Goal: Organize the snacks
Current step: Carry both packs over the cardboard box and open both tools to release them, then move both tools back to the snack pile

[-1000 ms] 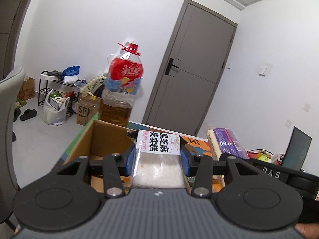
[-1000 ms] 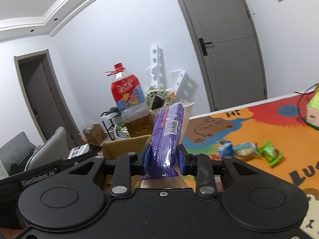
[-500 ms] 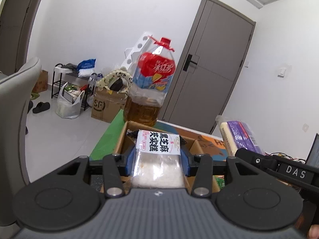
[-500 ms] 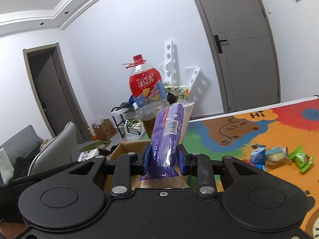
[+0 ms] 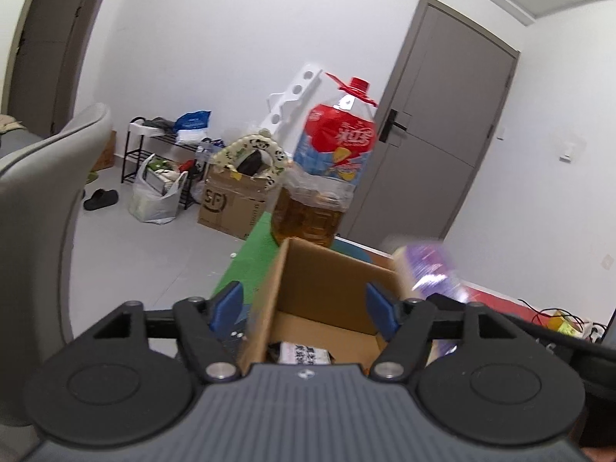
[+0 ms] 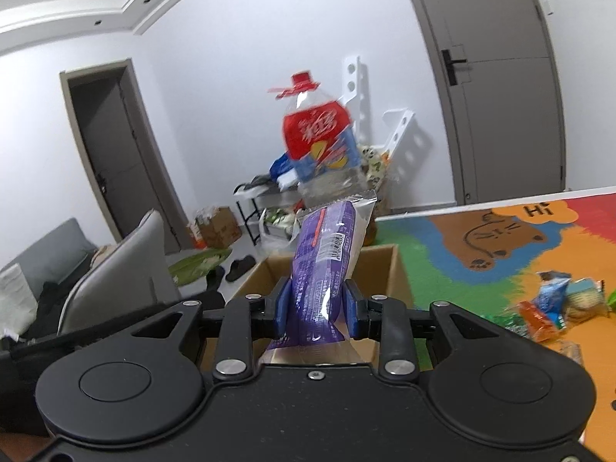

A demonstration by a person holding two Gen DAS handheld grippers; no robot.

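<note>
While the left gripper (image 5: 304,306) has just spread above the cardboard box (image 5: 327,292), the right gripper (image 6: 317,306) pinches a purple packet (image 6: 325,258).

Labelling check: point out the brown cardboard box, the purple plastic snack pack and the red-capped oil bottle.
brown cardboard box (image 5: 327,281), left wrist view, inner back wall
purple plastic snack pack (image 6: 319,269), right wrist view, mid wrapper
red-capped oil bottle (image 5: 335,142), left wrist view, red label

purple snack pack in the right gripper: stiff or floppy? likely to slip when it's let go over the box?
The purple snack pack probably holds its shape: it stands up above the right gripper without drooping. Its glossy film looks slippery, so it may slide out once the jaws ease. Likely light, it should drop into the cardboard box below.
</note>
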